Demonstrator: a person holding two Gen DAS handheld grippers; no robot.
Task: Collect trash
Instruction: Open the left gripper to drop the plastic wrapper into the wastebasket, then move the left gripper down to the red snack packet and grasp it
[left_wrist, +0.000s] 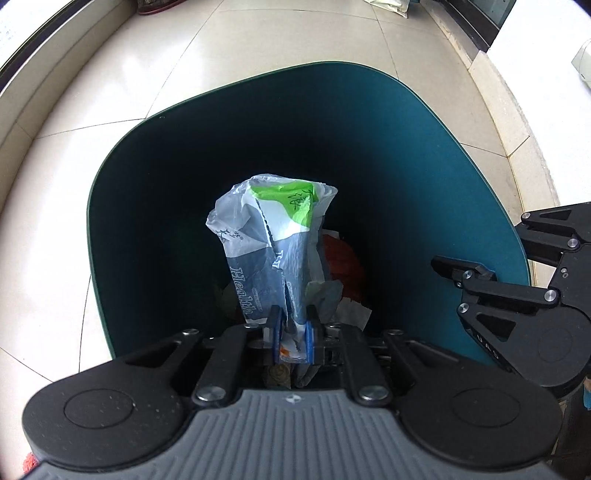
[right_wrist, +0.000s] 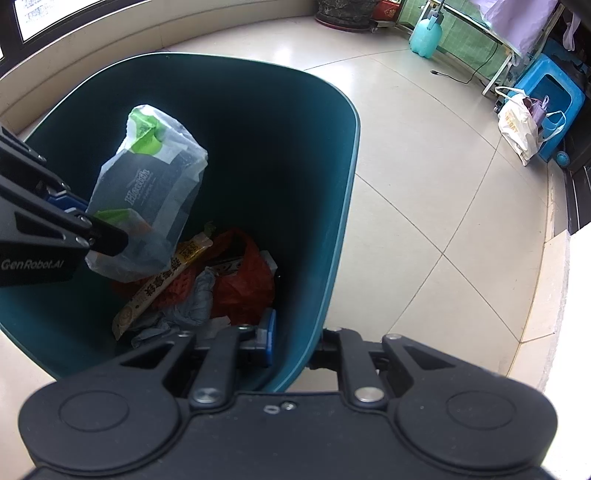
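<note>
Trash bag (left_wrist: 273, 236), one of it, hangs in your left gripper (left_wrist: 291, 334), whose blue pads sit close around its crumpled end over the open bin (left_wrist: 424, 155). Your left view shows one bin, red and pale litter deep inside, and your right gripper (left_wrist: 467, 275) clamped on the rim. In your right view, the right gripper (right_wrist: 291, 341) straddles the bin (right_wrist: 332, 206) wall, narrow jaws holding it. One bag (right_wrist: 147, 192) dangles above a red wrapper (right_wrist: 243, 288); a blue stool (right_wrist: 554, 92) stands well apart.

Smooth matt plastic bin (right_wrist: 332, 155), thin glossy plastic wrapper (left_wrist: 266, 236), glossy tiled floor (right_wrist: 443, 184).
</note>
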